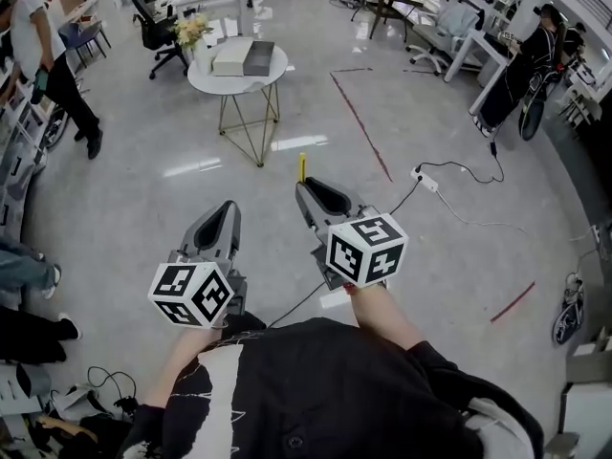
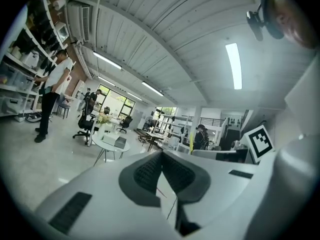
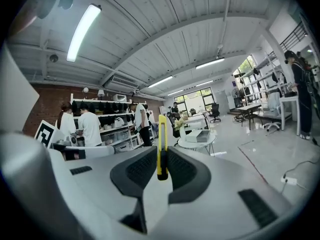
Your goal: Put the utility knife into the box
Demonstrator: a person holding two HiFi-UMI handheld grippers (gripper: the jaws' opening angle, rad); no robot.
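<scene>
A slim yellow utility knife (image 3: 161,146) stands upright between the jaws of my right gripper (image 3: 161,170), which is shut on it. In the head view its yellow tip (image 1: 302,167) pokes out ahead of the right gripper (image 1: 308,185). My left gripper (image 1: 229,206) is held beside it at the left, jaws shut with nothing between them (image 2: 161,156). The open box (image 1: 243,57), a white half and a grey half side by side, lies on a small round white table (image 1: 237,73) well ahead of both grippers; it also shows small in the right gripper view (image 3: 198,135) and the left gripper view (image 2: 114,141).
A vase of flowers (image 1: 190,31) stands on the round table's left side. An office chair (image 1: 156,32) is behind it. A power strip with cable (image 1: 426,179) lies on the floor to the right. A person (image 1: 46,63) stands at shelves on the left; desks fill the far right.
</scene>
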